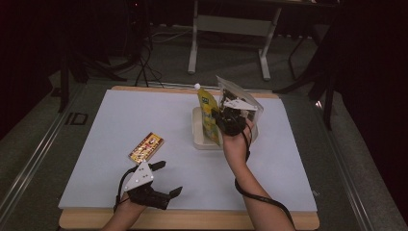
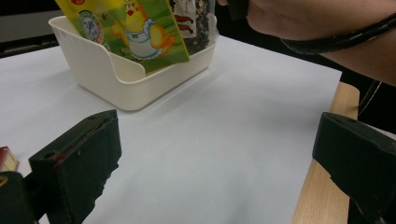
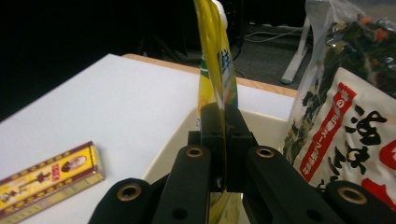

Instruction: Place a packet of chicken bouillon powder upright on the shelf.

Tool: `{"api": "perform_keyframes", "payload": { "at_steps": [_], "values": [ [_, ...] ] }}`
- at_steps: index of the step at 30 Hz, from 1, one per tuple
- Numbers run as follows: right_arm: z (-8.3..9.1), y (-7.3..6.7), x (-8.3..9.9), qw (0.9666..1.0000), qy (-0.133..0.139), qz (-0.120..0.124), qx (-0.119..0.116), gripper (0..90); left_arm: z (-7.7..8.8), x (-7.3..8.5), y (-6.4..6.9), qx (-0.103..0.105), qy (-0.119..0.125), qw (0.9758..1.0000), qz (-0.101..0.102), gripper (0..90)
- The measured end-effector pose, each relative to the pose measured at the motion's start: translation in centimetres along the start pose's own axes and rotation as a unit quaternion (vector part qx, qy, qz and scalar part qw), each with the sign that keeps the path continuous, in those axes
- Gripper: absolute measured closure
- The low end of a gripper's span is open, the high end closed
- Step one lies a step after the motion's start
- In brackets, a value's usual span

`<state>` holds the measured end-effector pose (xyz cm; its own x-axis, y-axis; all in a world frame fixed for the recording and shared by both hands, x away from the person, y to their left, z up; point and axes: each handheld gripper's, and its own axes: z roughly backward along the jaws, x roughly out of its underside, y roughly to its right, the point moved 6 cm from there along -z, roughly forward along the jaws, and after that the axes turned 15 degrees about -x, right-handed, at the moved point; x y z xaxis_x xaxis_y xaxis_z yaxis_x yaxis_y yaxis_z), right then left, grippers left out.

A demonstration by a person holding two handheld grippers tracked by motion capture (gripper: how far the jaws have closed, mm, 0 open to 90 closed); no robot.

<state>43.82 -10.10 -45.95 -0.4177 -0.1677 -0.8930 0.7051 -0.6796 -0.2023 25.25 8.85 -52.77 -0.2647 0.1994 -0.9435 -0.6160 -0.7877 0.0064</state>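
Note:
A yellow-green pouch (image 1: 208, 115) with a white cap stands upright in the cream plastic bin (image 1: 198, 140) at the table's middle. My right gripper (image 1: 222, 120) is shut on the pouch (image 3: 215, 70), its jaws pinched flat on the thin edge over the bin (image 3: 173, 149). A clear bag of dried seaweed (image 1: 243, 98) with a white and red label (image 3: 345, 140) leans in the bin beside the pouch. My left gripper (image 1: 169, 179) rests near the table's front edge, open, with nothing between its fingers (image 2: 79, 161). The pouch (image 2: 135, 32) shows a cartoon chicken.
A flat yellow and red box (image 1: 146, 147) lies on the white table (image 1: 120, 125) left of the bin, just beyond my left gripper. The wooden table edge (image 2: 322, 186) runs along the front. A white table frame (image 1: 231, 29) stands on the floor behind.

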Motion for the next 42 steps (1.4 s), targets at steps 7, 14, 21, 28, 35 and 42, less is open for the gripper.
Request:
{"api": "perform_keyframes", "payload": {
  "at_steps": [7, 14, 21, 28, 35, 42],
  "values": [
    [-0.7, 0.2, 1.1, 0.9999, 0.003, -0.009, -0.014, 89.9, 0.0, 0.1, -0.1, 0.0, -0.001, 1.0, 0.0, 1.4],
    [-0.5, 0.5, 1.8, 0.9995, 0.017, -0.017, -0.021, 89.7, 0.1, 0.1, -0.2, 0.0, -0.001, 1.0, 0.001, 1.3],
    [-0.1, 1.1, 2.5, 0.9993, 0.024, -0.013, -0.027, 89.7, 0.1, 0.2, -0.2, 0.001, -0.005, 1.0, 0.0, 1.3],
    [0.6, 2.2, 3.2, 0.999, 0.03, -0.015, -0.031, 89.4, 0.0, 0.3, -0.1, 0.003, -0.008, 1.0, 0.0, 1.4],
    [0.7, 2.1, 3.9, 0.9993, 0.017, 0.0, -0.032, 88.9, 0.0, 0.3, -0.2, 0.002, -0.007, 1.0, 0.001, 1.4],
    [1.2, 1.8, 2.7, 0.9997, -0.006, 0.002, -0.024, 74.3, 0.0, 0.3, -0.3, 0.001, -0.006, 1.0, 0.005, 1.4]
  ]
}}
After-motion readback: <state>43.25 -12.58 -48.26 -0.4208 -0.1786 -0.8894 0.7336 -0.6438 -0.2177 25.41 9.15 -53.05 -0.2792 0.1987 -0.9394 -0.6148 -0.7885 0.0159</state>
